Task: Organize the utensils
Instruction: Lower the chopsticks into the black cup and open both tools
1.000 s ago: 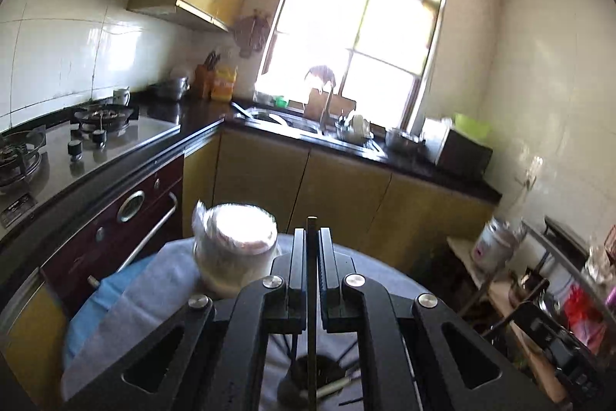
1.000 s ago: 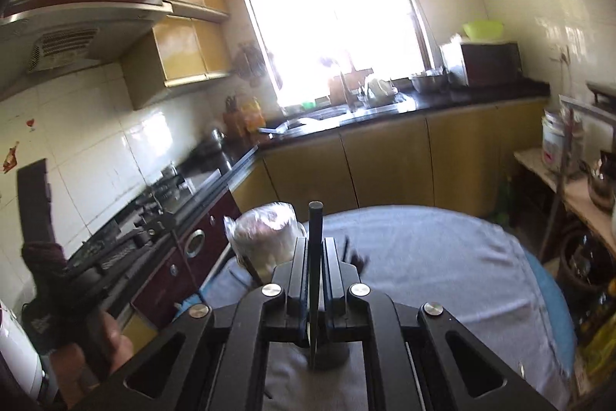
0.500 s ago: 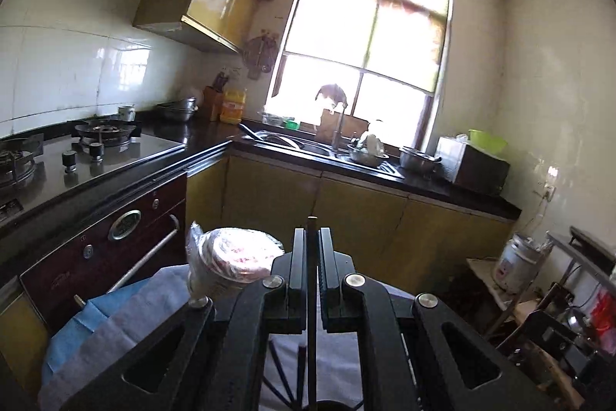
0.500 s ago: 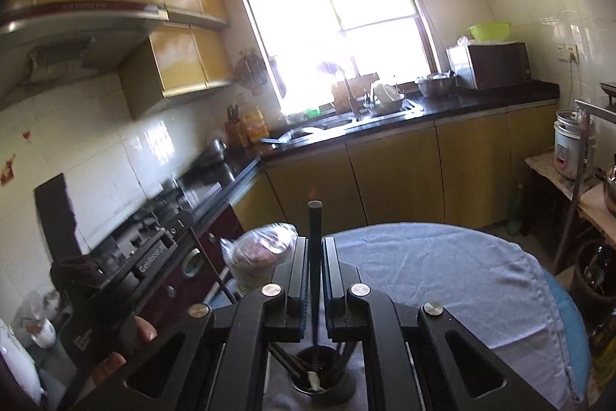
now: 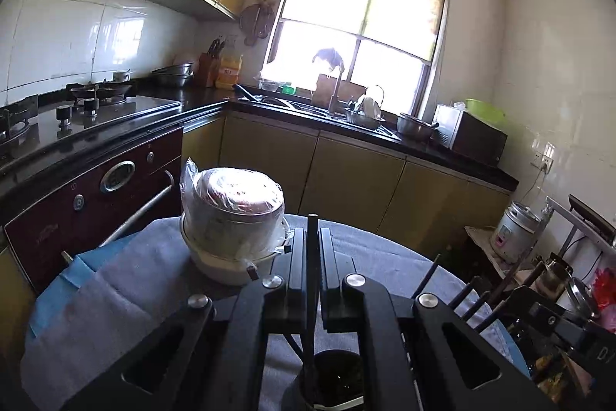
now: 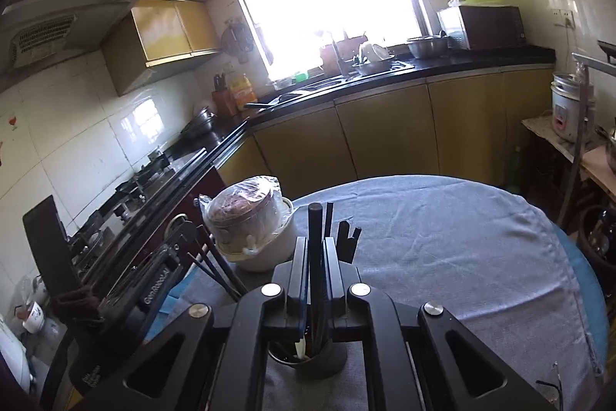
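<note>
left gripper (image 5: 312, 245): clamped on one black chopstick (image 5: 312, 280), tip over the holder cup (image 5: 335, 382).
right gripper (image 6: 316, 253): pinching another chopstick (image 6: 315, 257), directly above the cup (image 6: 308, 359).
cup: near table edge, just in front of the wrapped pot (image 5: 233, 214).
advice: lower straight, release one at a time.

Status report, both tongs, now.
Left tongs shut on chopstick, tip over holder cup. Right tongs shut on chopstick, its end in cup. Wrapped pot beside, not blocking.

Blown-out window (image 5: 362, 10) backlighting a dim kitchen, glare on white wall tiles (image 6: 127, 126), foreground shadowed, fisheye bending, black vignetted corners.
</note>
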`<state>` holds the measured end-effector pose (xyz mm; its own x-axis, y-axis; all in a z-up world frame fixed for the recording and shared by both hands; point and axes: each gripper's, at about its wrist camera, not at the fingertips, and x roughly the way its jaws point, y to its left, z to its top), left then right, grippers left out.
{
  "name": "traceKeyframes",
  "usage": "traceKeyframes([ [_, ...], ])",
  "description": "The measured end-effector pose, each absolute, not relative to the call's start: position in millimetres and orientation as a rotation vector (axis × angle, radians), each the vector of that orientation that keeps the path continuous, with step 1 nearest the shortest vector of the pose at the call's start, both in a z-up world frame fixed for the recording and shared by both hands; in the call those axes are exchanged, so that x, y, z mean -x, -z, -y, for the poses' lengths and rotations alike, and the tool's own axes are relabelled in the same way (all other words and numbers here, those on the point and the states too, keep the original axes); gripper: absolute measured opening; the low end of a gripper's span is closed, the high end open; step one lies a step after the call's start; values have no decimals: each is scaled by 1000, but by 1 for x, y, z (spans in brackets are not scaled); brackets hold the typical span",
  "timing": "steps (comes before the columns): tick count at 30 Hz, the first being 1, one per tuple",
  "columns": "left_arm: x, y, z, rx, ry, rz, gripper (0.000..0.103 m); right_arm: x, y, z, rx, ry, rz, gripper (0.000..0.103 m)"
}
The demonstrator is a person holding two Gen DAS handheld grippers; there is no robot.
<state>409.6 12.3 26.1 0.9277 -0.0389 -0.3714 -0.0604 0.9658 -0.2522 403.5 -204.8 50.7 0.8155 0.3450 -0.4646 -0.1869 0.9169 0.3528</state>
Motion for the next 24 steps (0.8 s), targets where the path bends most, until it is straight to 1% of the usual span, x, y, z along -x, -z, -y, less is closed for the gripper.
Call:
traceKeyframes([
  [4,-409,-21,-15,261,-4,-423,5,-407,-53,197,-273,-292,-549,7],
  [5,-407,-19,-17,269,-7,-429,5,-410,-51,195,-267,-310,-577,7],
  [9,-406,-13,-24,274,2,-453,5,-407,-38,193,-258,-315,-610,7],
  [14,-412,-6,-24,256,21,-492,6,-414,-16,197,-316,-343,-673,7],
  [18,-415,0,-26,279,42,-526,6,-416,-10,196,-310,-348,-688,7],
  [19,-416,2,-25,279,42,-539,10,-417,-10,196,-313,-349,-694,7],
  [20,-416,4,-26,287,41,-560,17,-416,-8,197,-326,-348,-700,7],
  [21,-415,4,-28,297,42,-566,23,-415,-7,199,-344,-351,-699,10],
  [22,-412,4,-29,305,45,-564,36,-413,-7,200,-355,-356,-700,10],
  [23,-406,1,-30,308,46,-553,52,-409,-7,202,-359,-348,-704,10],
  [24,-401,-1,-31,304,42,-547,60,-405,-6,204,-364,-339,-707,12],
])
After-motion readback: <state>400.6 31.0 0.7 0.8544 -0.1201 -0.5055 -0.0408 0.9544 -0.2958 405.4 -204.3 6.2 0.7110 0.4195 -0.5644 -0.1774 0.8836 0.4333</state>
